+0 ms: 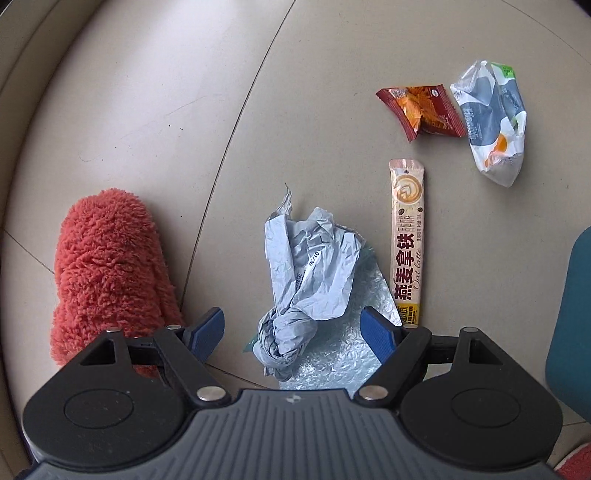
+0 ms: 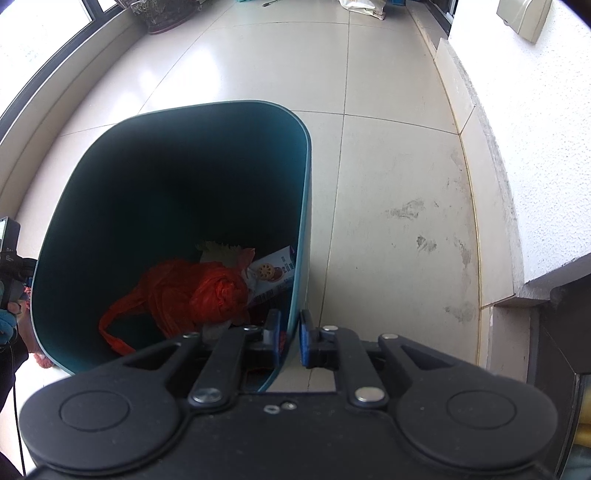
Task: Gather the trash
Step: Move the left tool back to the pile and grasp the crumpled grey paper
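Note:
Seen from the left wrist, my left gripper (image 1: 291,328) points down at the tiled floor, open, its blue pads either side of a crumpled pale blue paper wad (image 1: 306,266) without touching it. A bubble-wrap sheet (image 1: 332,354) lies under the wad. To the right lie an oat latte sachet (image 1: 406,240), a red-orange snack wrapper (image 1: 421,110) and a white-and-blue plastic wrapper (image 1: 491,122). In the right wrist view my right gripper (image 2: 290,334) is shut on the right wall of the teal bin (image 2: 303,221), which holds an orange plastic bag (image 2: 192,291) and a small carton (image 2: 273,273).
A fluffy red slipper (image 1: 107,269) lies just left of the left gripper. The teal bin's side (image 1: 572,314) shows at the right edge of that view. In the right wrist view a white wall and ledge (image 2: 517,184) run along the right, with a plant pot (image 2: 159,14) far back.

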Tool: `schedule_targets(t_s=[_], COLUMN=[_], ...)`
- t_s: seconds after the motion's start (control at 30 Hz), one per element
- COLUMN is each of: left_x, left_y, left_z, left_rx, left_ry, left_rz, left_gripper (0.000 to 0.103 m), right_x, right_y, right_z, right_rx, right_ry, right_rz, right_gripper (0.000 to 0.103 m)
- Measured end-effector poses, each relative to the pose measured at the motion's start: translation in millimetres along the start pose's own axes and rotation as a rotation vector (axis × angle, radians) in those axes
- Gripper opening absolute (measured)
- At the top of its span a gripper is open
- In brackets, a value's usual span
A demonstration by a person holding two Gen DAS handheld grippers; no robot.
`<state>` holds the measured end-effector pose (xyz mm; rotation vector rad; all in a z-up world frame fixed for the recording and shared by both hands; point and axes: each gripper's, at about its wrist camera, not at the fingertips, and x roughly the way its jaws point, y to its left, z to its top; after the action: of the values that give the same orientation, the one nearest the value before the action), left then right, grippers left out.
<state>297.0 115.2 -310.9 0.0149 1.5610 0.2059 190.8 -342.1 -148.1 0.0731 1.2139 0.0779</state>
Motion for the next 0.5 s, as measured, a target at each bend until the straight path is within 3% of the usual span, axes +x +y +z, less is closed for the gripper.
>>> schedule_targets(t_s=[0.17,0.23,0.3,0.5], left_x=[25,30,31,9], left_y=[-10,-12,-12,-23], left_z=[-6,-8,-11,-16], left_rx=[0.043,0.043,0.038,0.062], left_ry=[0.058,0.073,0.088,0.025], left_rz=[0.049,0.068,0.070,0.090], left_gripper=[0.075,0.059,0.036,0.035], right_x=[5,6,6,6], right_y=[1,1,1,2], right_z=[2,2,2,0], right_rx=[0.002,0.001,0.000,-0.004], right_ry=[0.014,0.018,0.019,0.016], right_rz=[-0.003,-0.004,-0.005,-0.007], right_gripper=[0.011,0.012,0.012,0.011])
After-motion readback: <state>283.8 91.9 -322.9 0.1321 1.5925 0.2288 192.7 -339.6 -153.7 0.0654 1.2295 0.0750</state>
